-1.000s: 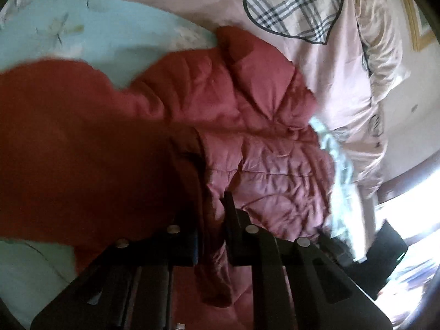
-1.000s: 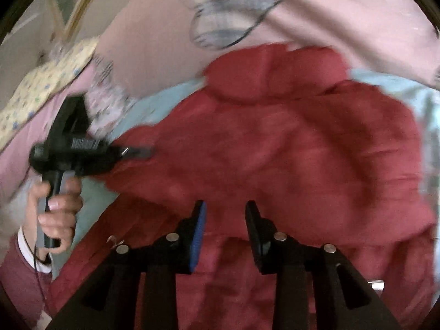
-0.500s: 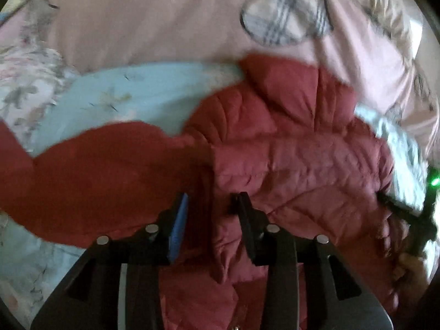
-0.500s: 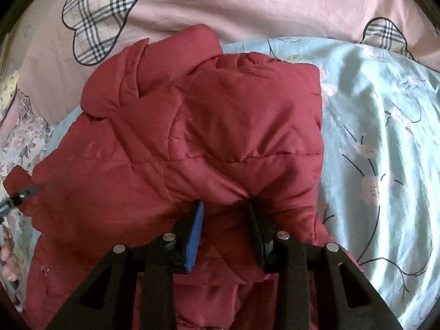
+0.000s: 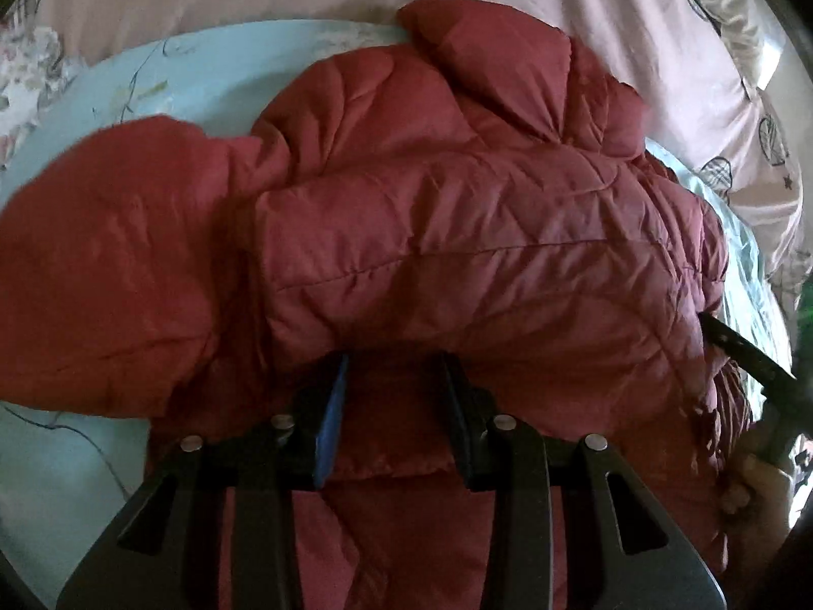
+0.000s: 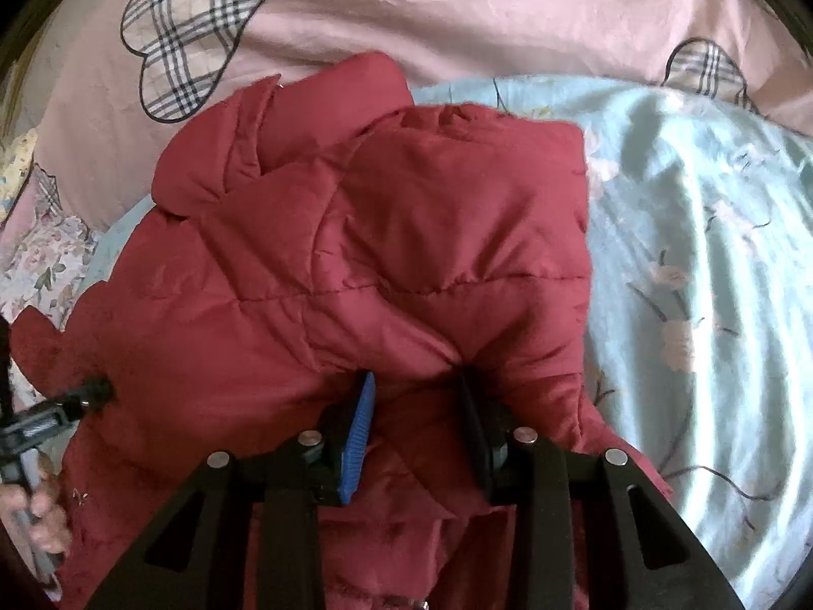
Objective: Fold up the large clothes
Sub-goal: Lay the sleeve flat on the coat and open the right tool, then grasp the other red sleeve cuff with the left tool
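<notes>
1. Where the pink quilt [image 6: 457, 5] with plaid hearts fills the top of both views, a pale blue floral sheet [image 6: 711, 254] lies below it and carries the garment.
2. Red padded jacket [image 5: 457, 234] spread on the sheet, filling the centre of the left wrist view; collar at upper centre touching the quilt edge, one sleeve reaching to the left edge. In the right wrist view the jacket [image 6: 381, 264] occupies the centre and left, with bare sheet on the right.
3. Left gripper [image 5: 394, 371] at bottom centre, pointing steeply down at the jacket. Jaws parted, not clamped; they have just been opening. Red fabric bulges between and above the fingers, but the pads do not appear to press it.
4. Right gripper [image 6: 416, 386] at bottom centre, also angled down. Jaws parted and have just been opening further; a puffed fold sits over the fingertips and fabric lies between them, unpinched.
5. Each view catches the other gripper at its side edge, tip against the jacket, with the person's hand [image 6: 40, 513] on the handle at lower left.
</notes>
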`<state>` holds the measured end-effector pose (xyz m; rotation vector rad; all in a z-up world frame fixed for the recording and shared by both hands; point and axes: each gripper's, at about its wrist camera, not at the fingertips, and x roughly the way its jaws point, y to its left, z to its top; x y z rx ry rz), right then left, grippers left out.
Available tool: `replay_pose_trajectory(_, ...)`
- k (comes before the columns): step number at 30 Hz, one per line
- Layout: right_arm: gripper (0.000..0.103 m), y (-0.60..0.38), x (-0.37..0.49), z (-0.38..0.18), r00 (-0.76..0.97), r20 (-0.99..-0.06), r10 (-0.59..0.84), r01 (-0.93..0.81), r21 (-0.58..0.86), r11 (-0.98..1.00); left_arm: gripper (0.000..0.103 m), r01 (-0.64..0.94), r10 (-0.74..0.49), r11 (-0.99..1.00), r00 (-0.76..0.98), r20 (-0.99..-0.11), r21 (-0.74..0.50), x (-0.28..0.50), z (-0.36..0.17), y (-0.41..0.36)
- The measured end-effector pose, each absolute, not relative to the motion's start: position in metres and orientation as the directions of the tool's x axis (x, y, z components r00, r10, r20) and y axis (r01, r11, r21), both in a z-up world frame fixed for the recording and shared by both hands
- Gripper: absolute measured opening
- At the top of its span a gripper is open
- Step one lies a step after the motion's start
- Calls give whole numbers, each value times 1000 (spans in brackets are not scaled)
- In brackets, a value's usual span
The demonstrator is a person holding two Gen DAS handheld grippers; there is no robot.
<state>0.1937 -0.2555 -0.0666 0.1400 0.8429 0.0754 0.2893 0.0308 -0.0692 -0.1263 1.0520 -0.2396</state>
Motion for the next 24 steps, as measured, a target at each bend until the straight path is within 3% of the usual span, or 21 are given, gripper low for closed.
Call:
replay_pose_trajectory(3,38,-240,186,-51,698,-703,137,-69,124,990,35,126,-244,970,468,-849,-210,291,-69,30)
replay_pose_trajectory(7,48,-222,204,-78,604,-794,72,-95,18,995,35,131,-233,972,479,-847,-194,289,-69,23)
replay_pose_trajectory(18,49,-231,203,-90,609,-789,87,-85,45,995,35,136,-262,965,462,-848,-224,280,-64,24)
replay_pose_trajectory(24,49,-243,169,-67,641,-756,133,-96,92,991,44,128,-303,953,466,-831,-276,260,-49,35)
